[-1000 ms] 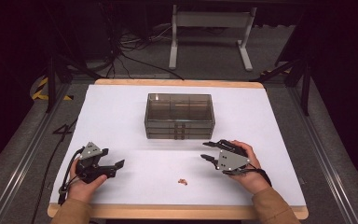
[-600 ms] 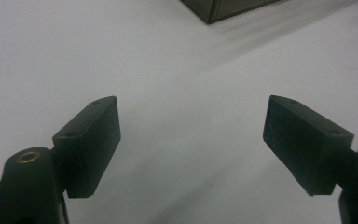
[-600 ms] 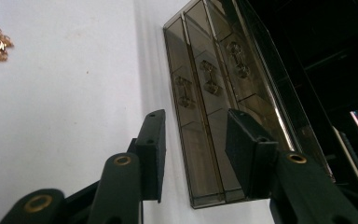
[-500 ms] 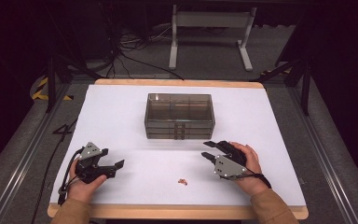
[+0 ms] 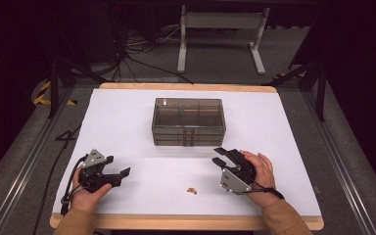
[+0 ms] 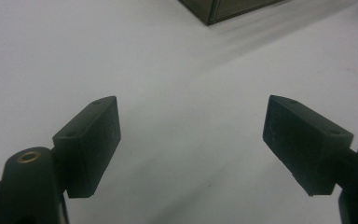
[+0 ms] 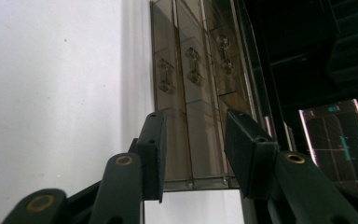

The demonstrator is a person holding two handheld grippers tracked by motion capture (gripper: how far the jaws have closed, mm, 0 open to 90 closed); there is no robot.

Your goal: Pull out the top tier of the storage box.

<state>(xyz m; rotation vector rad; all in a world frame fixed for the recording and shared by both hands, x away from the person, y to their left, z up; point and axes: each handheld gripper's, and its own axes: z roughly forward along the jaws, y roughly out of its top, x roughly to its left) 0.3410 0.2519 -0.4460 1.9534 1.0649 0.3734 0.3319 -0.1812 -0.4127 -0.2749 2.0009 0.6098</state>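
A smoky see-through drawer box point(image 5: 188, 122) stands in the middle of the white table point(image 5: 127, 112). Its three drawers face me, and their handles point(image 7: 193, 60) show in the right gripper view. My right gripper point(image 5: 217, 155) lies on its side just in front of the box's right half and points at it. Its jaws point(image 7: 193, 135) are partly open with nothing between them. My left gripper point(image 5: 118, 165) rests at the near left, wide open over bare table point(image 6: 191, 116). The box's corner point(image 6: 219, 7) lies far ahead of it. A small reddish bit point(image 5: 192, 190) lies near the front edge between the hands.
The table's wooden front edge point(image 5: 186, 223) runs just below the hands. Behind the table stand a white frame point(image 5: 220, 34), cables on the floor point(image 5: 132, 54) and dark stands. A lit screen point(image 7: 340, 140) glows at the right of the right gripper view.
The right hand has rolled the right gripper onto its side, so the grey plate now faces up, and shifted it slightly left. The left gripper has stayed still.
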